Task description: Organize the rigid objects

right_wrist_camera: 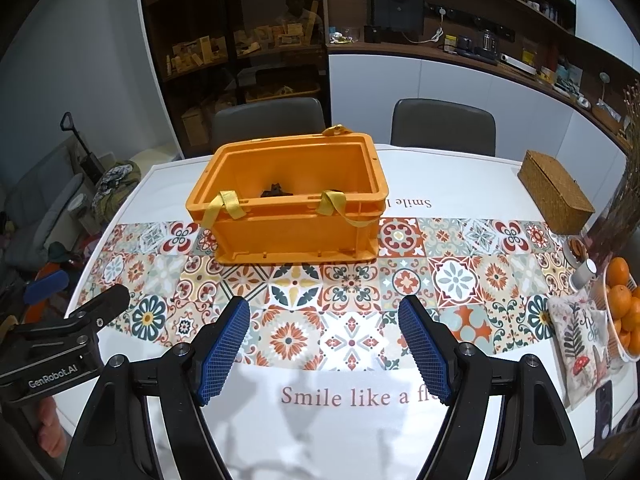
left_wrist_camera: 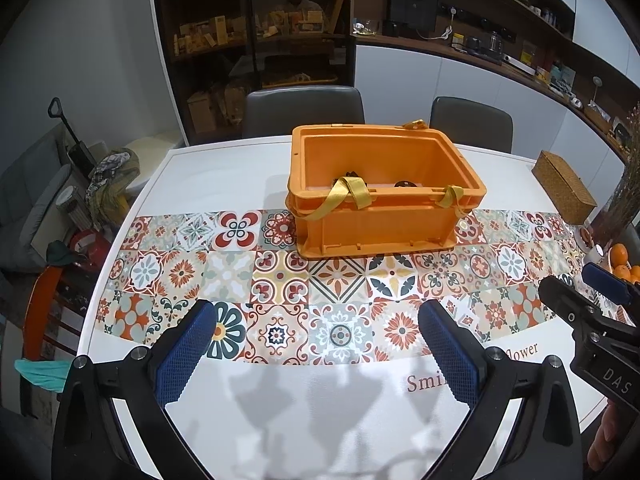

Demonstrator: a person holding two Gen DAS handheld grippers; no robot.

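Scanning from the left, the left gripper [left_wrist_camera: 316, 344] hovers over the near edge of the surface [left_wrist_camera: 240, 176], jaws spread wide with nothing between them. The right gripper [right_wrist_camera: 324, 344] hangs just beside it to the right, jaws likewise well apart and empty.

The orange crate [left_wrist_camera: 380, 224] sits beyond both, on the tiled runner [left_wrist_camera: 280, 280] at mid-surface. Dark small things [right_wrist_camera: 276, 191] lie on its floor, mostly hidden by the near wall; what they are I cannot tell. Yellow straps [left_wrist_camera: 352, 192] drape over the near rim and hang down outside.

Risks, as I judge them:
- The straps are the likeliest trouble. A jaw reaching over the near rim could snag a loop and drag or tip the crate.
- The crate looks light and stands free on a smooth runner, so a push on its wall may slide it instead of giving a grip.
- The contents sit low behind the near wall, so a reach goes in half blind and may close on the wrong piece or nothing.
- The two grippers are close together; converging on the crate could knock them together.
- At far right, the wicker box [right_wrist_camera: 556, 196] and the oranges [right_wrist_camera: 620, 292] could be hit by a wide swing.
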